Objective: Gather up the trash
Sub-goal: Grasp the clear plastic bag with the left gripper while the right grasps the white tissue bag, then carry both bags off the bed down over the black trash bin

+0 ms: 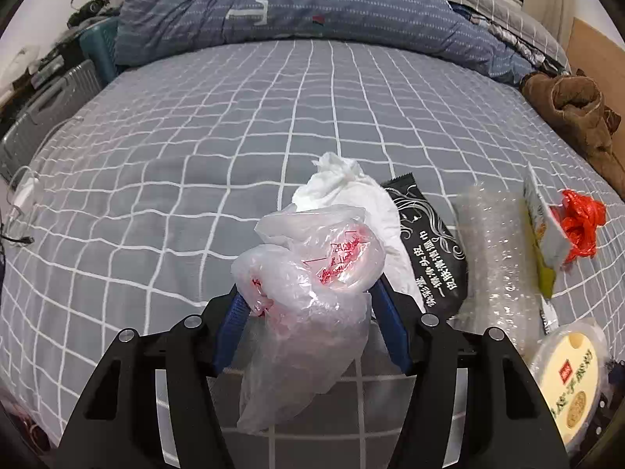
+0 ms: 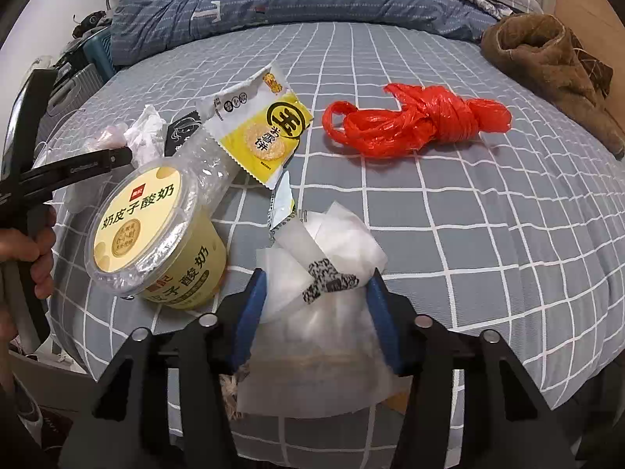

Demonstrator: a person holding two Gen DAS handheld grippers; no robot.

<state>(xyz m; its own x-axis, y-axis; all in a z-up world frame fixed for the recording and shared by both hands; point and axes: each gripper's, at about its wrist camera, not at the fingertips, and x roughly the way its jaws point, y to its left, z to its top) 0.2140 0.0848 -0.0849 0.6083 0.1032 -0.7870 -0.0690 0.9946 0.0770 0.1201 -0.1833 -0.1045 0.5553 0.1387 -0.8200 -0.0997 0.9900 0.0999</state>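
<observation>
My left gripper (image 1: 308,297) is shut on a crumpled clear plastic bag with red print (image 1: 312,297), which hangs down between the blue fingers above the bed. My right gripper (image 2: 314,285) is shut on a translucent white bag with a black-and-white label (image 2: 320,273). On the bed lie a white tissue (image 1: 347,191), a black wet-wipe packet (image 1: 433,250), bubble wrap (image 1: 492,258), a yellow snack wrapper (image 2: 269,133), a yellow yogurt tub (image 2: 156,234) on its side and a knotted red plastic bag (image 2: 418,119). The left gripper also shows in the right wrist view (image 2: 78,168).
The bed has a grey checked sheet (image 1: 234,136). A blue quilt (image 1: 312,8) is piled at the head. A brown garment (image 2: 554,66) lies at the right edge. A grey suitcase (image 1: 47,109) and clutter stand left of the bed.
</observation>
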